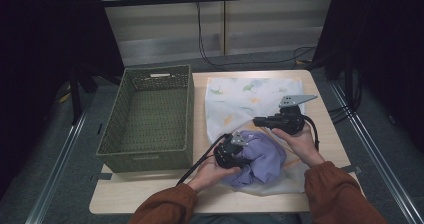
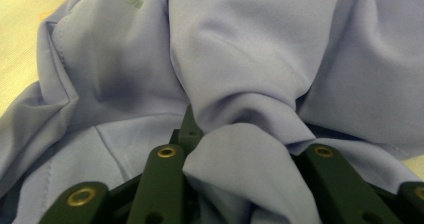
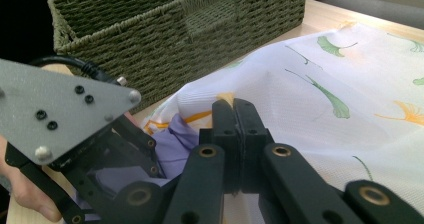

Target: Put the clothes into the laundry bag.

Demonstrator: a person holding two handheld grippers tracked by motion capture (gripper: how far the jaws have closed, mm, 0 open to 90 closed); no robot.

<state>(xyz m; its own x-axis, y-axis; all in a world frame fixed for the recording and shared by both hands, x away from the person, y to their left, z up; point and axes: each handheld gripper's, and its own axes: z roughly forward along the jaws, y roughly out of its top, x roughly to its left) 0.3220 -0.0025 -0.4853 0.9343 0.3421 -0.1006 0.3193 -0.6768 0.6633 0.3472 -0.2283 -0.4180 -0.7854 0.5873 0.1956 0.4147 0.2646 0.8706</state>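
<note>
Lilac cloth [image 1: 262, 159], bunched up, sits at the mouth of the white leaf-print bag [image 1: 245, 101] on the table's [image 1: 150, 194] near edge, right of the green wicker basket [image 1: 145, 119]. I have my left gripper [image 1: 235, 156] buried in it, a fold between its jaws, though whether they pinch it I cannot tell. My right gripper [image 3: 234, 116] is clamped on the bag's edge.
</note>
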